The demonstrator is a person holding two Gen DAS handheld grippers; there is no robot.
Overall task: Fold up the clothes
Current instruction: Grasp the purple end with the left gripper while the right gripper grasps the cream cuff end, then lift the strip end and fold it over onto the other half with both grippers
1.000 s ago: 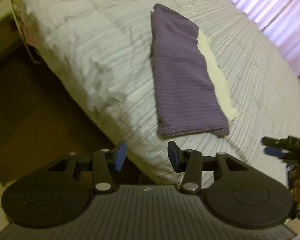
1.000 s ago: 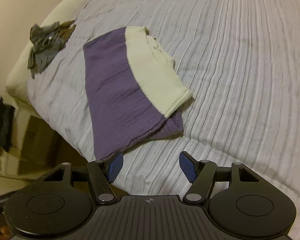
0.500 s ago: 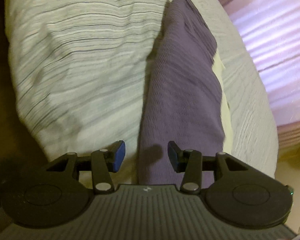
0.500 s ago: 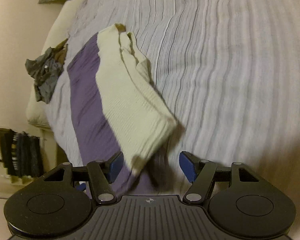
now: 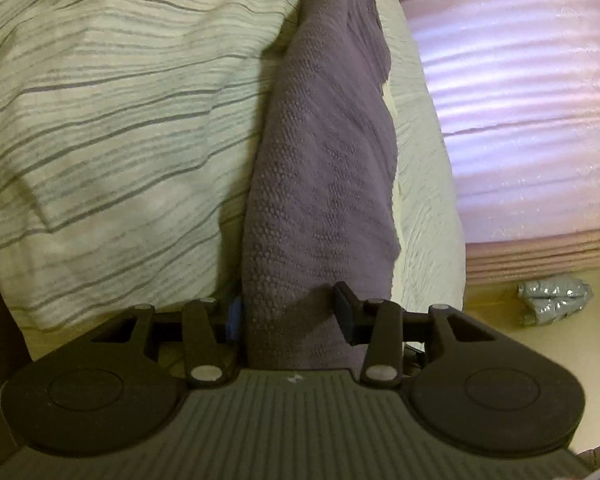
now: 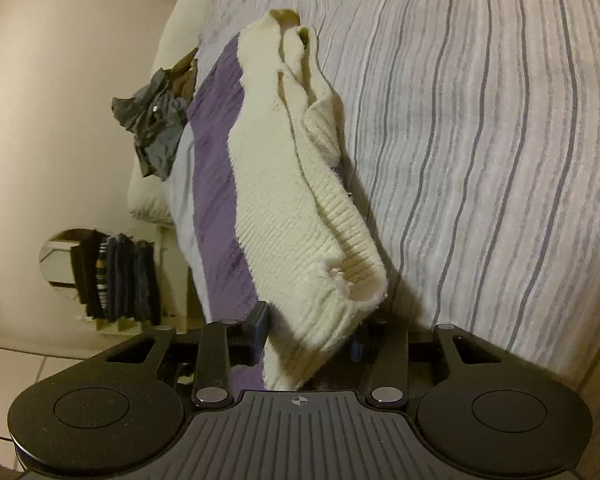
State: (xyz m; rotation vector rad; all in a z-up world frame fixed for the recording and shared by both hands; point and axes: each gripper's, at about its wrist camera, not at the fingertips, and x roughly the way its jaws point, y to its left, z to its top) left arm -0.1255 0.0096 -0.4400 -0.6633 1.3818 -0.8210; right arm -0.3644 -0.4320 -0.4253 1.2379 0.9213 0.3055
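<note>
Jaws of both grippers closing on folded sweater (image 5: 324, 184), no legible writing

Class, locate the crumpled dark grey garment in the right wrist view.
The crumpled dark grey garment lies upper left, on the bed's edge beside the wall, just left of the purple-and-cream knitted sweater.

Striped bedspread (image 6: 480, 160) lies open and unobstructed to the right of the folded sweater (image 6: 284, 200), giving free passage on that side. To the sweater's left, a crumpled grey garment (image 6: 156, 128) sits near the bed edge, leaving only a narrow strip between them. In the left wrist view, bedspread (image 5: 112, 140) left of the sweater (image 5: 324, 184) is clear; the right strip is narrow, ending at the bed edge.
</note>
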